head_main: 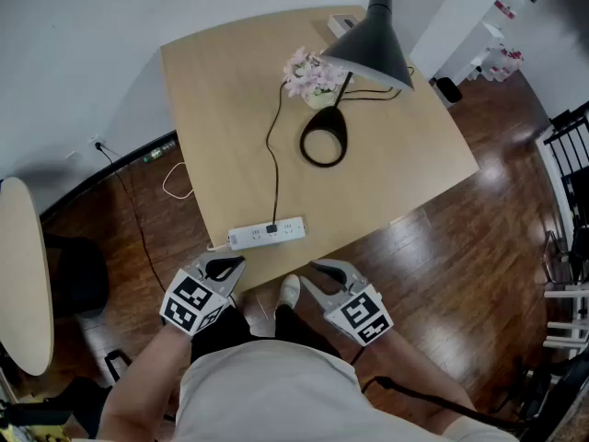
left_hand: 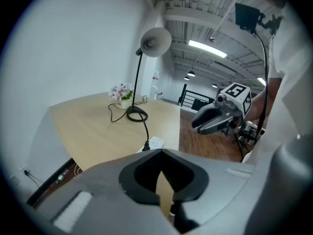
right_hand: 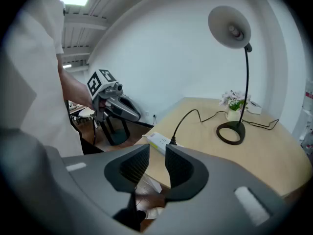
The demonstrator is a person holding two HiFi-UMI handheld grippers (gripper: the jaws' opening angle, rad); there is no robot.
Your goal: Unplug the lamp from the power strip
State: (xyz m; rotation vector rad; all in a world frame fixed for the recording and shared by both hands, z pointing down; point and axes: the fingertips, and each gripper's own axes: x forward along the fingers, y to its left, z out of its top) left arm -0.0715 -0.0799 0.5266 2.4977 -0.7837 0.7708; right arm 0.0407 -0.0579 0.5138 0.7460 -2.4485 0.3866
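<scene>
On the light wooden table [head_main: 221, 90] lies a white power strip [head_main: 267, 233] near the front edge. A black plug [head_main: 273, 227] sits in it, and its cord [head_main: 272, 145] runs back to the black desk lamp [head_main: 373, 40] with a ring base [head_main: 324, 138]. My left gripper [head_main: 224, 267] hovers just in front of the table edge, left of the strip, with its tips together and nothing held. My right gripper [head_main: 324, 270] hangs level with it to the right, jaws a little apart and empty. The right gripper view shows strip [right_hand: 159, 141] and plug [right_hand: 172, 142] beyond the jaws.
A small pot of pink flowers [head_main: 311, 74] stands beside the lamp stem, and a white box [head_main: 342, 24] lies at the far table edge. A round table [head_main: 20, 274] is at the left. Cables [head_main: 138, 219] trail over the dark wood floor.
</scene>
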